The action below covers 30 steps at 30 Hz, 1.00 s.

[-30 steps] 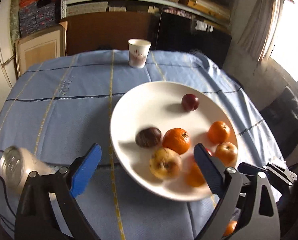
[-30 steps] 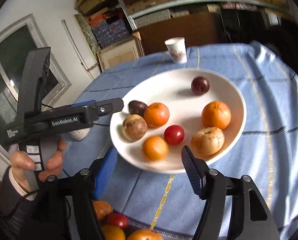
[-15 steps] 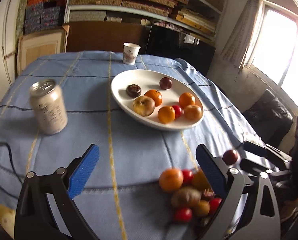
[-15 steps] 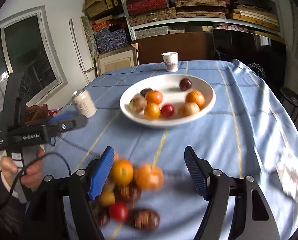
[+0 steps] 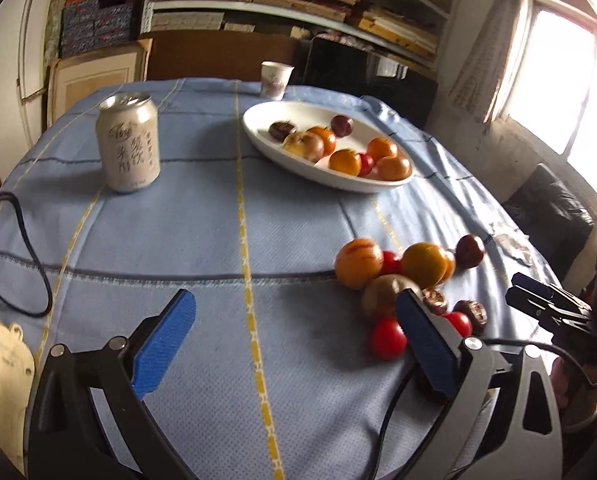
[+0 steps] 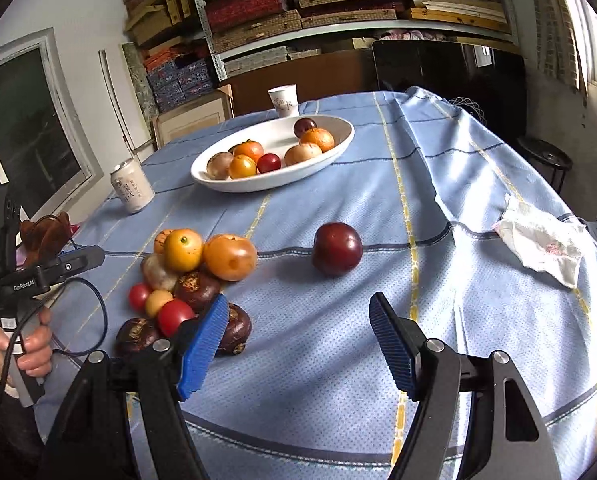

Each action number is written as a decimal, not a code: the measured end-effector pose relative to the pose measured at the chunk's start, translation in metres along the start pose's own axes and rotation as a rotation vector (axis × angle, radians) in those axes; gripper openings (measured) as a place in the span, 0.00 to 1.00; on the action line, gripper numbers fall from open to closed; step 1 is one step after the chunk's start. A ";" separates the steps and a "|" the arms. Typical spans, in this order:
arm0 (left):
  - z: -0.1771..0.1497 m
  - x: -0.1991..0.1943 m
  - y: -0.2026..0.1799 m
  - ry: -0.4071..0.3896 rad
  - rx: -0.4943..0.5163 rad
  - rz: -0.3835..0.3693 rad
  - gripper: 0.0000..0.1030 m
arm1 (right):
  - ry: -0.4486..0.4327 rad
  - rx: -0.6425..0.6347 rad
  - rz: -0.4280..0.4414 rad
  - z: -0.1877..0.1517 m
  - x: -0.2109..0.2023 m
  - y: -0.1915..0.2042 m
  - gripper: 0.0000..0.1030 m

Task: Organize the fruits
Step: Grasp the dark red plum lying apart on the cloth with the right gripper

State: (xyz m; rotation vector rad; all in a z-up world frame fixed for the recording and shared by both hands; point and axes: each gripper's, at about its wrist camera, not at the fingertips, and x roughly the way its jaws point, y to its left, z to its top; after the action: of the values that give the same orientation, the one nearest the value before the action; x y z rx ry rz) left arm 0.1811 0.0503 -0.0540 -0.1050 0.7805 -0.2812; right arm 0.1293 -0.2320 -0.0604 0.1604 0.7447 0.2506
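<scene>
Both grippers are empty. The left gripper (image 5: 294, 340) has its blue fingers (image 5: 164, 342) very wide apart, and they have just been opening, with only cloth between them. The right gripper (image 6: 298, 344) is about half open with nothing between its fingers (image 6: 202, 346), and it points at a dark red plum (image 6: 337, 249) that sits alone. That plum looks like the easy one to grab next, because nothing is touching it. Just left of it is a pile (image 6: 190, 280) of loose fruit, orange, red and brown, all bunched up together. Farther back a white plate (image 6: 234, 184) already has some fruit in it, so that is probably where the rest should go. The surface (image 6: 338, 340) has a blue cloth with yellow lines. A can (image 5: 127, 143), a paper cup (image 6: 283, 100) and a crumpled tissue (image 6: 542, 242) sit on it too. Behind are shelves (image 6: 338, 4) full of boxes, and a bright window (image 5: 558, 80) at one side.
</scene>
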 end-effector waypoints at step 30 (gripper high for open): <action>-0.002 0.011 0.002 0.060 -0.001 0.033 0.95 | 0.095 0.082 -0.056 0.050 0.061 -0.021 0.60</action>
State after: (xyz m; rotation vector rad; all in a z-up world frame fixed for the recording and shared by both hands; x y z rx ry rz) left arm 0.1874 0.0493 -0.0633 -0.0847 0.8413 -0.2540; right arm 0.2101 -0.2380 -0.0683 0.2062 0.8529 0.1756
